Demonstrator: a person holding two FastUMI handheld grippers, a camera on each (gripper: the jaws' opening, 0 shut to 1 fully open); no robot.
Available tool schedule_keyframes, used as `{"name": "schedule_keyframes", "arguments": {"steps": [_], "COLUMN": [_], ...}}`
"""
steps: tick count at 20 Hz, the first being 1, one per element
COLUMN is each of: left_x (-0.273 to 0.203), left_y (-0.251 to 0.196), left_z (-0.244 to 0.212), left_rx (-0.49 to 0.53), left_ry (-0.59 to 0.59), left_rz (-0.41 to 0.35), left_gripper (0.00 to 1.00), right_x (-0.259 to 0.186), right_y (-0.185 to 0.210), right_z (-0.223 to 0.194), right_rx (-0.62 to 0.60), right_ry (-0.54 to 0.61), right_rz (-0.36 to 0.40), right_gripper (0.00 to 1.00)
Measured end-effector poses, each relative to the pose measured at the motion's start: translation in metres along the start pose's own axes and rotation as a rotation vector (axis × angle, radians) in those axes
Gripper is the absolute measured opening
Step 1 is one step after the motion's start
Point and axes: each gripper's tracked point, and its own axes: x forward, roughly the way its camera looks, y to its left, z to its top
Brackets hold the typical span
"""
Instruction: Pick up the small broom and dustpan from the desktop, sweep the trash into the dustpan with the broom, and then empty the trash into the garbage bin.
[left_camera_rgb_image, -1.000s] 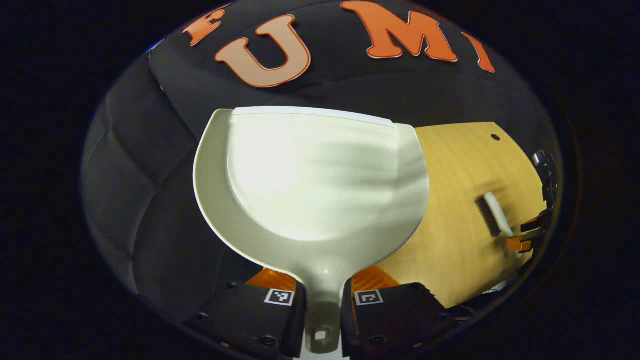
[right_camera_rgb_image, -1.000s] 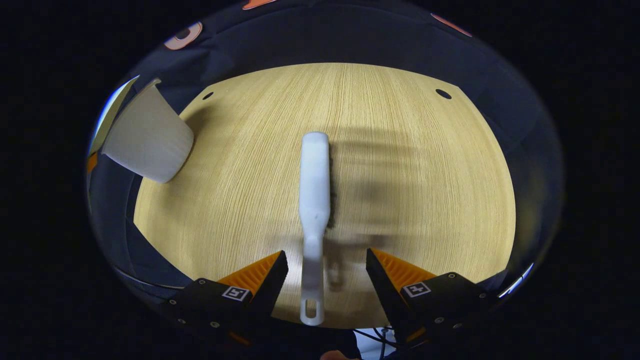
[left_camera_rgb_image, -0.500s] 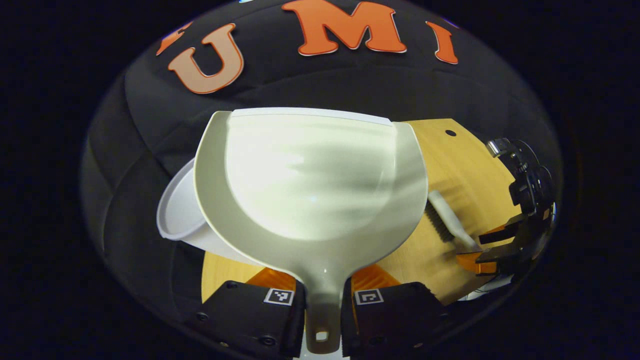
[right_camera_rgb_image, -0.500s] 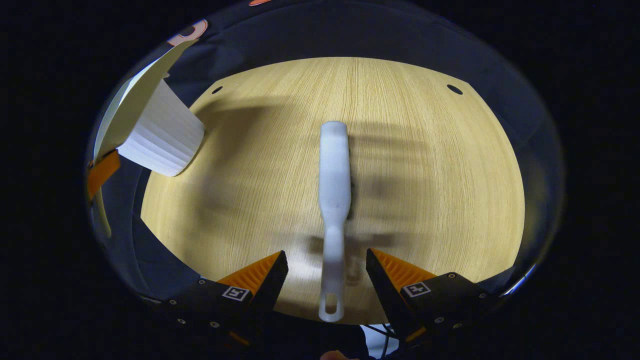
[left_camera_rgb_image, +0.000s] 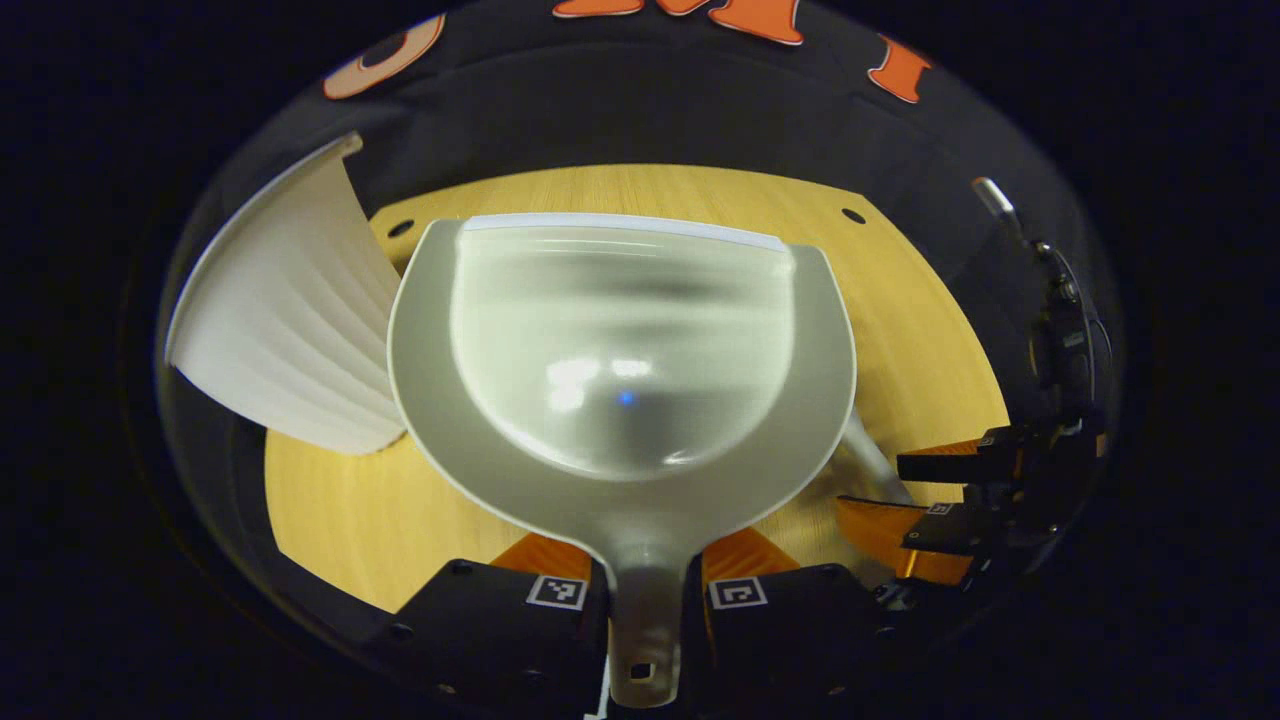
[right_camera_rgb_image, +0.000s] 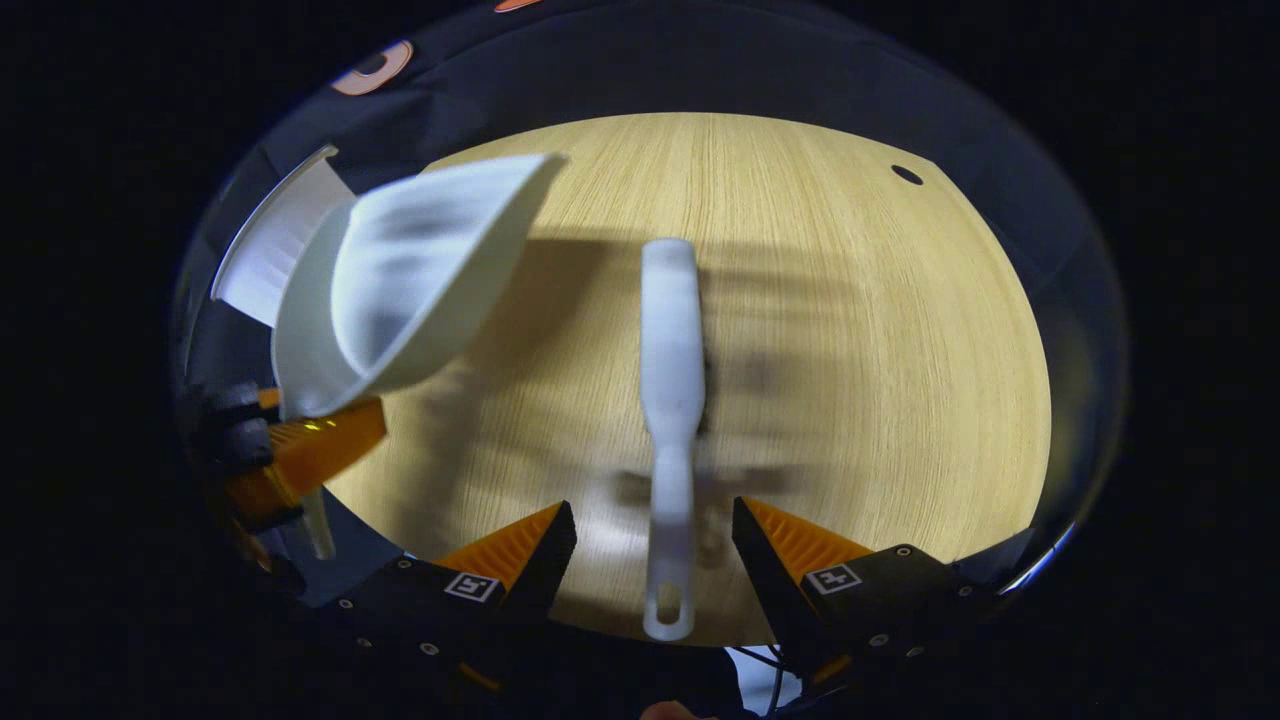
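Gripping the light, stiff dustpan (left_camera_rgb_image: 620, 340) by its handle, left gripper (left_camera_rgb_image: 645, 600) is closed; right gripper (right_camera_rgb_image: 655, 545) fingers straddle the broom (right_camera_rgb_image: 670, 370) handle, open.

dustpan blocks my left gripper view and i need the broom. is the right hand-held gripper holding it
observer: No. In the right gripper view the broom lies flat on the table between the right hand-held gripper and its open fingers; neither finger touches the handle.
operator: which way does the handle point
observer: The end with the hanging hole points back at that gripper, and the head points away from it.
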Motion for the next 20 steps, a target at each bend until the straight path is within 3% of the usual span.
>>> {"name": "schedule_keyframes", "arguments": {"steps": [6, 12, 18, 20], "left_x": [0.016, 0.021, 0.006, 0.0], "left_y": [-0.016, -0.02, -0.014, -0.018], "left_z": [-0.034, -0.038, -0.02, -0.017], "left_rx": [-0.087, -0.128, -0.109, -0.11], "left_ry": [0.165, 0.233, 0.201, 0.181], "left_rz": [0.005, -0.038, -0.029, -0.045], "left_gripper": [0.31, 0.31, 0.42, 0.51], "right_x": [-0.01, -0.021, -0.011, -0.01], "right_y": [-0.024, -0.02, -0.012, -0.016], "right_z": [0.003, 0.013, 0.0, -0.001], "right_rx": [0.022, 0.034, 0.044, 0.048], "right_ry": [0.017, 0.034, 0.024, 0.014], "right_rz": [-0.071, -0.065, -0.057, -0.055], "right_gripper": [0.95, 0.95, 0.95, 0.95]}}
